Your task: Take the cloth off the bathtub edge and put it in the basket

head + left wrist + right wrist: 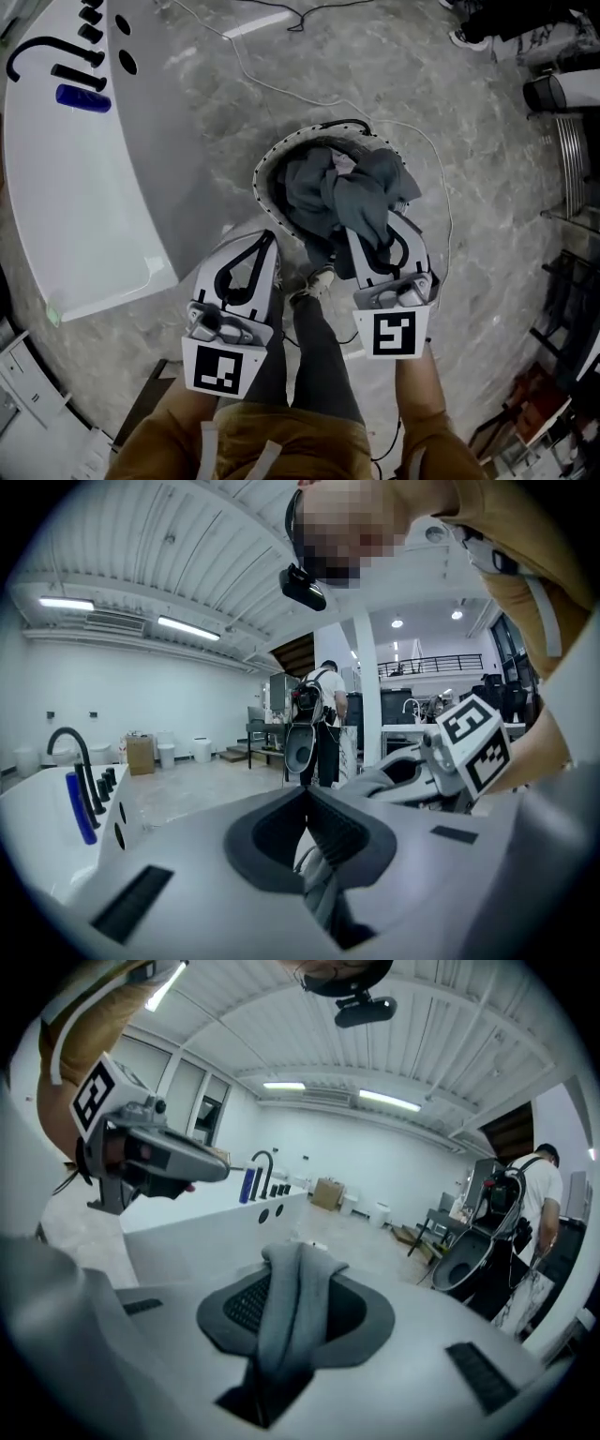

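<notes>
basket [265, 169] and bathtub [84, 187] on marbled floor [487, 159]

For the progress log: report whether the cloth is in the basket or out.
Partly in: cloth bunched inside the basket rim, one fold clamped in the right tool.

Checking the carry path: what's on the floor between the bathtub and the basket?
Nothing. The head view shows only bare floor between the bathtub and the basket. A thin cable runs past farther off.

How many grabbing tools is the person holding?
2. The left tool, shut and empty, is beside the basket, near the bathtub. The right tool is over the basket, pinching the gray cloth. None seem hidden.
</notes>
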A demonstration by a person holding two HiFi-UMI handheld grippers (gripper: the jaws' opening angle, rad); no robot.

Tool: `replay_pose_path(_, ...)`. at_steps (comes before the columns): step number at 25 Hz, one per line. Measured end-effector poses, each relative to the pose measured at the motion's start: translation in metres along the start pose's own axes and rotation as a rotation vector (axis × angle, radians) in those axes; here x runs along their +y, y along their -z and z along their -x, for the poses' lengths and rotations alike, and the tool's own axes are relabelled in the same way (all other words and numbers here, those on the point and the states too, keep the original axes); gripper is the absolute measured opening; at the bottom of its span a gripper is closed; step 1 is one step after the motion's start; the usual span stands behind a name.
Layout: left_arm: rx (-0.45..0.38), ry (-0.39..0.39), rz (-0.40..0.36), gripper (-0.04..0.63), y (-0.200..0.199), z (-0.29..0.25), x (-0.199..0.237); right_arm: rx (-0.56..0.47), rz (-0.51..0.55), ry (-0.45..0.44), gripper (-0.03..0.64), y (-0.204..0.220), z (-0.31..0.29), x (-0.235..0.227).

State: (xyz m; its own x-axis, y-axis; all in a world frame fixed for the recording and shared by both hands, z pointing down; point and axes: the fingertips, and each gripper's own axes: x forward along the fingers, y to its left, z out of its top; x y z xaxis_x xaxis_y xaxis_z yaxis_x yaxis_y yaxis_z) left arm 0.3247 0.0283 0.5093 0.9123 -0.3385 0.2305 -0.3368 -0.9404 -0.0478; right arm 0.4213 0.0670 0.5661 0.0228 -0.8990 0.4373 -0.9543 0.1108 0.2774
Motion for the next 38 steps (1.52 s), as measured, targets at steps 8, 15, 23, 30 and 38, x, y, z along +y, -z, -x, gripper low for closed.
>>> replay_pose_path(8, 0.083, 0.017, 0.021, 0.006, 0.100, -0.024, 0.004, 0.276, -0.063, -0.105, 0.147, 0.171, -0.080, 0.057)
replay_pose_path(15, 0.133, 0.014, 0.052, 0.006, 0.150, -0.034, 0.002, 0.337, -0.150, -0.101, 0.276, 0.223, -0.090, 0.067)
replay_pose_path(23, 0.135, 0.022, 0.057, 0.006, 0.150, -0.041, -0.002, 0.346, -0.117, -0.093, 0.276, 0.226, -0.090, 0.064)
replay_pose_path(30, 0.096, 0.042, 0.039, 0.006, 0.108, -0.044, -0.008, 0.329, -0.137, -0.072, 0.273, 0.195, -0.062, 0.044)
replay_pose_path(38, 0.058, 0.085, 0.005, 0.006, 0.044, -0.028, -0.015, 0.283, -0.149, 0.015, 0.121, 0.127, -0.019, 0.011)
